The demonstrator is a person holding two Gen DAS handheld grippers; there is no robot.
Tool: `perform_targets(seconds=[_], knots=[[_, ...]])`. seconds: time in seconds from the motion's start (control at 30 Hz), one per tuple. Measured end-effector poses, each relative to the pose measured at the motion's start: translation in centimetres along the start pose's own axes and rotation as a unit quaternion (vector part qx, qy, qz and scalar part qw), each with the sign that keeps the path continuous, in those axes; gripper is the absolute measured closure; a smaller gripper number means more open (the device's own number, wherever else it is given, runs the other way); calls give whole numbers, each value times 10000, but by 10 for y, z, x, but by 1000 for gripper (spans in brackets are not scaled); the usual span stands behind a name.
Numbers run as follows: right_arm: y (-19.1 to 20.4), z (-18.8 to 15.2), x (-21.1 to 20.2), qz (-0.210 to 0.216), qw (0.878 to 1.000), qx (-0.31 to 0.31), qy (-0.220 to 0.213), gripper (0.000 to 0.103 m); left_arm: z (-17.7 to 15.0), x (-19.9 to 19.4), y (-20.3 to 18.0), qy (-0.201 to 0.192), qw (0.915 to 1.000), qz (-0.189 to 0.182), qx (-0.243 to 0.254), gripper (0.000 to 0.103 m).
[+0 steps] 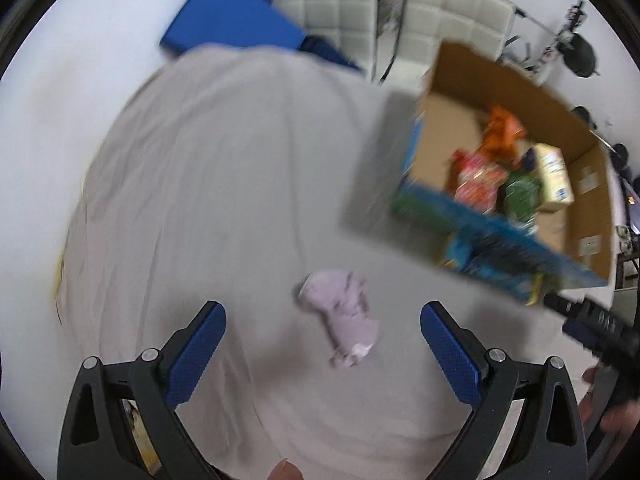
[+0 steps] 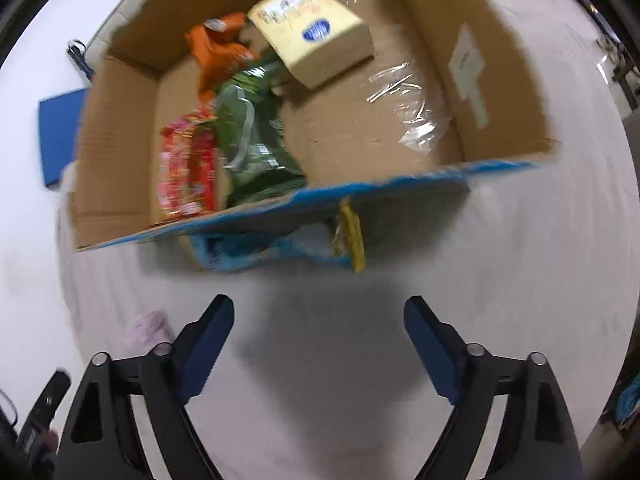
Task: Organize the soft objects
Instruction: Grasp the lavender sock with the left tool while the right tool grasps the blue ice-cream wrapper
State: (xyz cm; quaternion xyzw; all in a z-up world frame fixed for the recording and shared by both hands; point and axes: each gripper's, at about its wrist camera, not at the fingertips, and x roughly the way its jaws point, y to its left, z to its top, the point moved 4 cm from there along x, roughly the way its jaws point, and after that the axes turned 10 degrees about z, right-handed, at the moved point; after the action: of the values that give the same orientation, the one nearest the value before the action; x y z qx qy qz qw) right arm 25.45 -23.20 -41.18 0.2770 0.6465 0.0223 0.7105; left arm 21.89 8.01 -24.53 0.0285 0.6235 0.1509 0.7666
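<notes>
A crumpled pale purple cloth (image 1: 344, 312) lies on the grey sheet, just ahead of and between my left gripper's fingers. My left gripper (image 1: 322, 320) is open and empty above it. The cloth also shows at the lower left of the right wrist view (image 2: 148, 330). My right gripper (image 2: 319, 316) is open and empty, hovering over the sheet in front of an open cardboard box (image 2: 500, 92). The box holds an orange packet (image 2: 218, 50), a green packet (image 2: 256, 140), a red packet (image 2: 186, 168) and a yellow carton (image 2: 316, 30). The box also shows at the right of the left wrist view (image 1: 452, 80).
The grey sheet (image 1: 224, 184) covers the surface. A blue flat pad (image 1: 228, 16) and two white padded chairs (image 1: 324, 4) stand beyond it. Clear plastic film (image 2: 416, 112) lies in the box. The other gripper's body (image 1: 592, 324) shows at the right edge.
</notes>
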Motion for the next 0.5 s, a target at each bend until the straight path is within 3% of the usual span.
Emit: perform_targets(seconds=[0.13, 0.23, 0.27, 0.3, 0.37, 0.43, 0.5], knots=[[-6, 5, 25, -94, 9996, -227, -106, 19, -22, 31, 5, 282, 9994, 178, 24, 3], [-10, 7, 37, -22, 9995, -251, -170, 39, -31, 49, 9, 461, 9987, 224, 31, 3], [-11, 6, 40, 40, 9996, -236, -174, 62, -34, 55, 8, 541, 9983, 218, 43, 3], [-10, 5, 43, 132, 9995, -238, -160, 76, -38, 59, 7, 610, 9979, 214, 68, 3], [-5, -4, 45, 80, 9993, -356, -116, 79, -38, 65, 5, 686, 9973, 236, 114, 3], [12, -23, 44, 452, 9969, -627, 119, 81, -38, 69, 2, 712, 9971, 221, 141, 3], [28, -44, 41, 522, 9926, -1027, 381, 80, -38, 72, -2, 740, 9970, 191, 142, 3]])
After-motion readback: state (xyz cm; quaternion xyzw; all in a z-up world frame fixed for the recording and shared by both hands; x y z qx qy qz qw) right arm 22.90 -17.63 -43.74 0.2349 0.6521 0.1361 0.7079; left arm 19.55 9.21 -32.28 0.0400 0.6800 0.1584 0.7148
